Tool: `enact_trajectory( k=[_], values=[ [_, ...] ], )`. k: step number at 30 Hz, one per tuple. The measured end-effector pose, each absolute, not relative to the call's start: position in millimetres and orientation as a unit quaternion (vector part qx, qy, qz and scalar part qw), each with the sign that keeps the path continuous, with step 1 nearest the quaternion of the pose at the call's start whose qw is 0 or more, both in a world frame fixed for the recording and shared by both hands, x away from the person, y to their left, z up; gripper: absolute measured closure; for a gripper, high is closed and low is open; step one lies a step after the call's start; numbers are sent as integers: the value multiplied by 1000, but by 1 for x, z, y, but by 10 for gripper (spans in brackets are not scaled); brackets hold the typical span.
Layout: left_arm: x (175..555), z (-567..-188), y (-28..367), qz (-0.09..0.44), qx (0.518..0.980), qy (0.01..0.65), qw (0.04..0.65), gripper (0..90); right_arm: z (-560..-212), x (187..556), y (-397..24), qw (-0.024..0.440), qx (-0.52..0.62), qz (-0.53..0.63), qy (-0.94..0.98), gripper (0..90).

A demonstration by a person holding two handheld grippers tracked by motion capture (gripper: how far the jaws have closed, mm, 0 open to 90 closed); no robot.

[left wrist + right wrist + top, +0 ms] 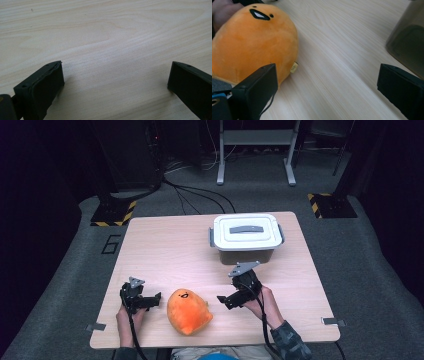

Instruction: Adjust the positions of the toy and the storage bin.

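My left gripper (159,296) and right gripper (220,298) flank the orange plush toy (187,311) on the worktop (165,245), jaws wide apart, holding nothing; lidded container (246,238) far right.

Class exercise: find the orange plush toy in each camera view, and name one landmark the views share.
High view: orange plush toy lies near the table's front edge, between the two grippers.
Left gripper view: not in this picture.
Right gripper view: plush at upper left, beside one jaw.
Shared landmark: the pale wooden table.
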State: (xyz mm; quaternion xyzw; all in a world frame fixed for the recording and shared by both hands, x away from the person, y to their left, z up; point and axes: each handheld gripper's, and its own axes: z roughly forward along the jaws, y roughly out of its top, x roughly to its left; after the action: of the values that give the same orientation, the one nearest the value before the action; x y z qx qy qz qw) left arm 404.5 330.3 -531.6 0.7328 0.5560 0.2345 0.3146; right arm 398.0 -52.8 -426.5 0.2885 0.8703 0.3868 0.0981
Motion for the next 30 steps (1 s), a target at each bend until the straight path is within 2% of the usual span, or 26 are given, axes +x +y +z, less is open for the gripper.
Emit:
enact_trajectory(
  k=[9,12,17,20,30],
  values=[
    [405,-532,330,234,733,556,315,2,-424,398,-28,82,267,398,874,39],
    [405,-532,330,234,733,556,315,2,-427,398,-18,82,271,391,876,0],
    [405,-532,330,234,733,556,315,1,-430,397,-5,58,265,398,876,0],
    [405,-532,331,234,733,555,315,1,-430,396,4,61,255,397,880,0],
    [405,-532,330,234,733,555,315,1,-440,389,33,20,233,413,880,0]
  ],
)
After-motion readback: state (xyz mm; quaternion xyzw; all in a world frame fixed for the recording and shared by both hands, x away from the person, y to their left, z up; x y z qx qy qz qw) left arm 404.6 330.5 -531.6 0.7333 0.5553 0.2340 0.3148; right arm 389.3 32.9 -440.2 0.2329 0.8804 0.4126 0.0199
